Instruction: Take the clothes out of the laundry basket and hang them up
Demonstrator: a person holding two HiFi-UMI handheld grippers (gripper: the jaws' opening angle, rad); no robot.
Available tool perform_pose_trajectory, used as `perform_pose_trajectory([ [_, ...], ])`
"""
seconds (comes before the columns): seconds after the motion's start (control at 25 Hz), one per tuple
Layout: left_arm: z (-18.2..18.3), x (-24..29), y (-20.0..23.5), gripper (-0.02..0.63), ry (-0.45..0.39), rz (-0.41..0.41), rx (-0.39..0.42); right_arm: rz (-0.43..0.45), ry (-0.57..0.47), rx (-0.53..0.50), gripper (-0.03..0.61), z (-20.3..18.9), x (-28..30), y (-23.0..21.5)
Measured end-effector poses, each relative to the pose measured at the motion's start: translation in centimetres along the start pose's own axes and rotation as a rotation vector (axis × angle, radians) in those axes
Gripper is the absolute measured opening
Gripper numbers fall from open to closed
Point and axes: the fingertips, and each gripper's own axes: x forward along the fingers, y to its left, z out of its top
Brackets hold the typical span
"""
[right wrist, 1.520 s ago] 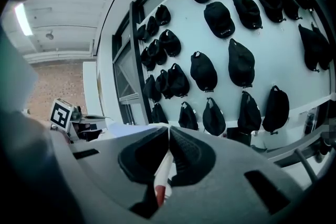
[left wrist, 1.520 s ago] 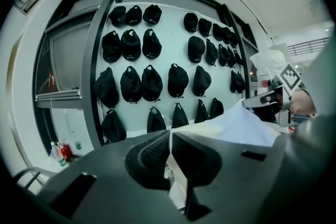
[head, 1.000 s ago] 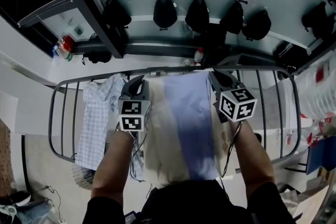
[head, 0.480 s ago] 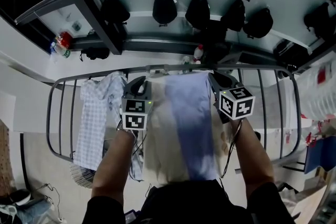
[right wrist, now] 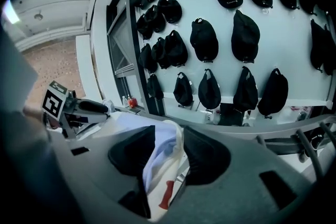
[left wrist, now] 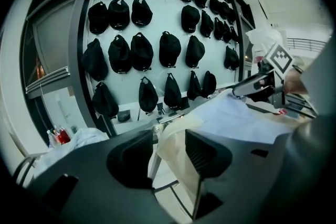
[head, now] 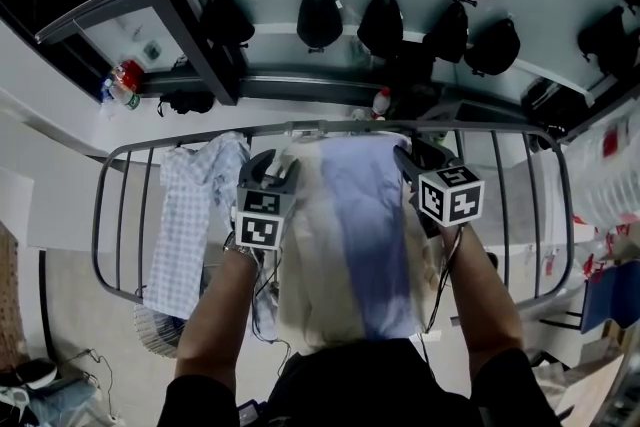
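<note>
Metal rack (head: 500, 127), cream-blue garment (head: 350, 235) draped, checked shirt (head: 185, 225) beside

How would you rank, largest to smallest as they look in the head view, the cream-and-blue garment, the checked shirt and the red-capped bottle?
1. cream-and-blue garment
2. checked shirt
3. red-capped bottle, though it stands farther from the camera

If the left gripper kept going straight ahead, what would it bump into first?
Probably the cream cloth: its edge sits between the left gripper's jaws, which have just been opening. Just behind comes the rack's rail, though depth is hard to judge.
</note>
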Motion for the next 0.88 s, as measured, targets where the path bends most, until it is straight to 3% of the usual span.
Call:
perform_pose_trajectory([
  [0.2,0.3,-1.9,0.0,0.175,-0.029,0.003,0.001,-0.028,0.012,0.004,0.23,-0.3,-1.1,0.4],
  [0.88,4.1,-13.0,-1.5,0.172,-0.205,-0.026,-0.012,0.037,-0.201,-0.007,0.225,4.6,-8.5,9.8],
])
